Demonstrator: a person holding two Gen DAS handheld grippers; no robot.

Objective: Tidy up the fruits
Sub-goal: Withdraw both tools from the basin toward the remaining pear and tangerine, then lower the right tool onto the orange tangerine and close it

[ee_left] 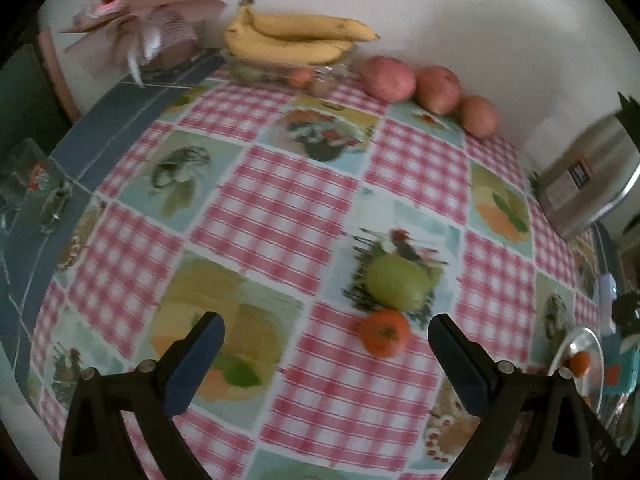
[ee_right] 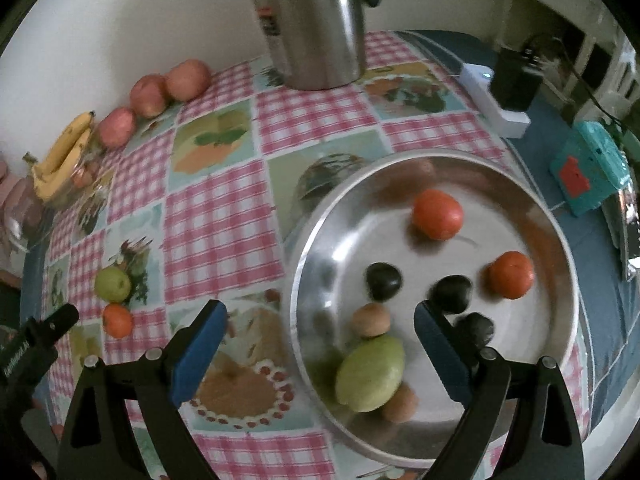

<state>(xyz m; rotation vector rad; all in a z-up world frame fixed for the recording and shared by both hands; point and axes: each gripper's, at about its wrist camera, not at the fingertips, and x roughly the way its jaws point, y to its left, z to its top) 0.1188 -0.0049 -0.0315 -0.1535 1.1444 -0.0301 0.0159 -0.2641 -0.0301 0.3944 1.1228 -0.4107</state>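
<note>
In the left wrist view a green apple (ee_left: 397, 286) and a small orange tangerine (ee_left: 385, 333) lie together on the checked tablecloth. My left gripper (ee_left: 326, 342) is open and empty, hovering just short of the tangerine. In the right wrist view my right gripper (ee_right: 320, 326) is open and empty above the left rim of a steel plate (ee_right: 560, 240). The plate holds two orange fruits (ee_right: 437, 214), a green mango-like fruit (ee_right: 370, 374), dark plums (ee_right: 383, 281) and brown kiwis (ee_right: 371, 320). The same apple (ee_right: 112, 284) and tangerine (ee_right: 118, 321) show at left.
Bananas (ee_left: 296, 38) lie on a glass bowl at the back by the wall, with three red apples (ee_left: 438, 89) beside them. A steel kettle (ee_right: 308, 20) stands behind the plate. A wrapped bouquet (ee_left: 152, 24) is at back left. A white charger (ee_right: 494, 98) and teal box (ee_right: 588, 168) sit right.
</note>
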